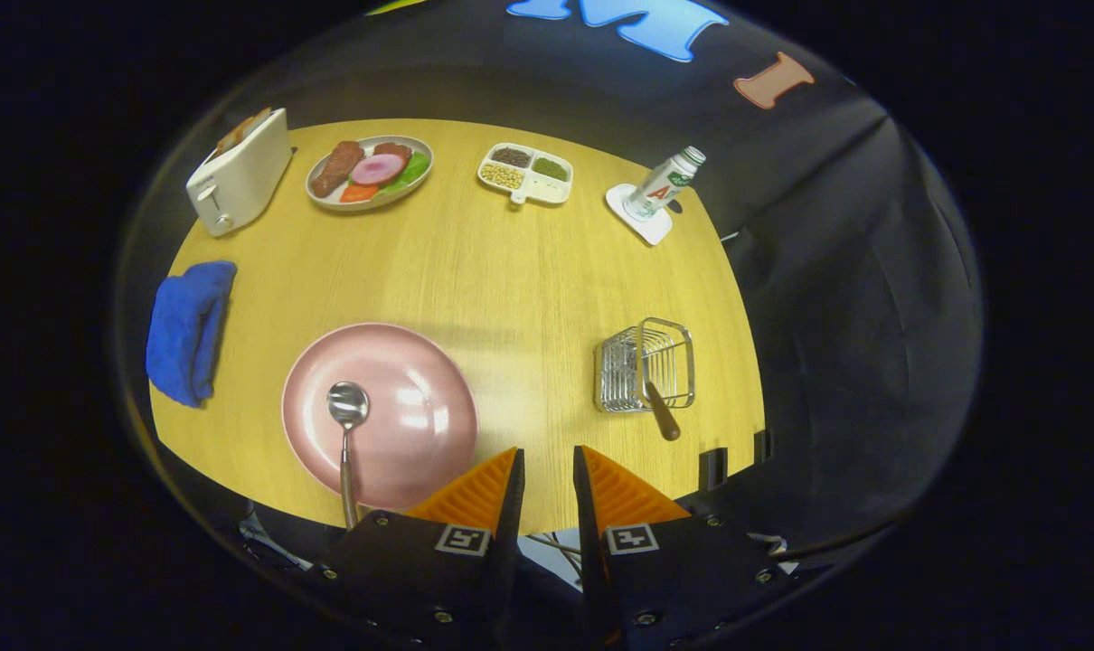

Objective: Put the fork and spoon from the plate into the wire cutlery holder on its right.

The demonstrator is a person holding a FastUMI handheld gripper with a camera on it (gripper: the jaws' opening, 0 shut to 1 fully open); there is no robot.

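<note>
Spoon [347, 425] on the pink plate [420, 380], bowl toward the far side of the table, handle run back over the plate's near rim toward the holder of the gripper; long axis thus roughly parallel to the fingers. Position relative to the gripper [547, 488]: ahead and to the left, plate edge just beside the left finger. Fingers a narrow gap apart, nothing between them, held over the near table edge.

Wire cutlery holder [646, 366] to the right of the plate, ahead and to the right of the fingers, well apart from the spoon. One utensil with a brown handle [663, 418] already stood in it, handle tilted out toward the near side; head hidden among the wires, so presumably the fork, though not settled by the view. Judged state: one piece in the holder, spoon left on the plate.

Farther out: blue cloth [188, 330] left of the plate; toaster [238, 172], food plate [369, 170], divided dish [525, 172] and bottle [664, 183] along the far side.
</note>
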